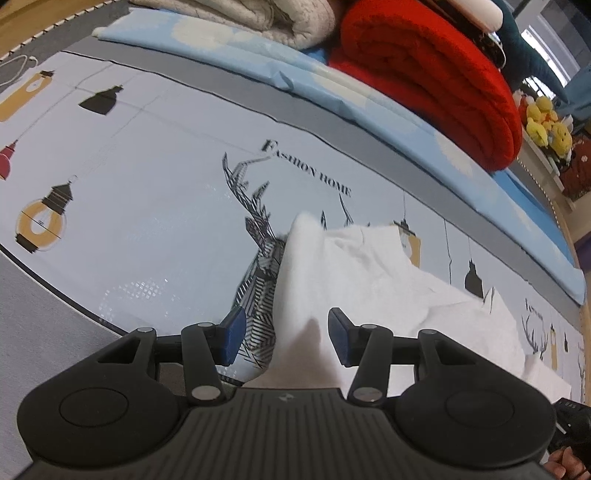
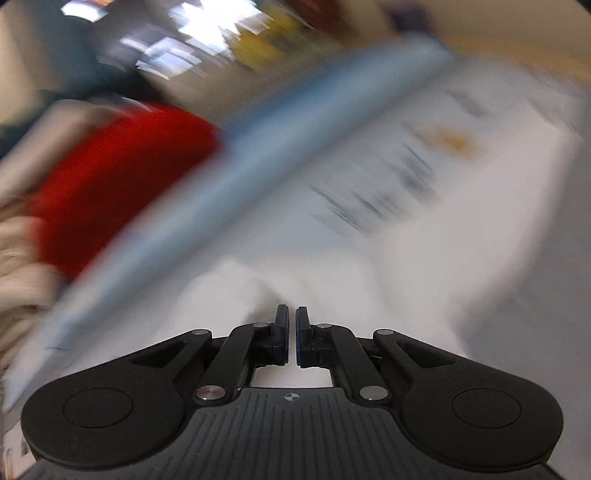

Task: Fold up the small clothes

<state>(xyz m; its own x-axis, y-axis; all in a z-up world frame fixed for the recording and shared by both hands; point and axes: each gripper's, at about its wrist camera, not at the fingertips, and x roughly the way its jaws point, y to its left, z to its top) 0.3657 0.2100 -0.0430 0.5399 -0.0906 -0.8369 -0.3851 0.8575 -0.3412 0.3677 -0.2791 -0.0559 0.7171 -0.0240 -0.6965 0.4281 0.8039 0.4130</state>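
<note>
On printed mat (image 1: pixel 155 206): white garment (image 1: pixel 388 288) lies crumpled, one fold raised into ridge running toward left gripper (image 1: pixel 282 338). Left fingers spread wide, ridge between blue pads (image 1: pixel 232 339), pads not touching cloth. Behind mat: blue pad (image 1: pixel 332 85), red blanket (image 1: pixel 424 70), cream quilt (image 1: pixel 236 14). Right view badly blurred. Right gripper (image 2: pixel 291 336) nearly closed, narrow slit between pads, over white cloth (image 2: pixel 332 280); whether cloth is pinched, cannot tell.
</note>
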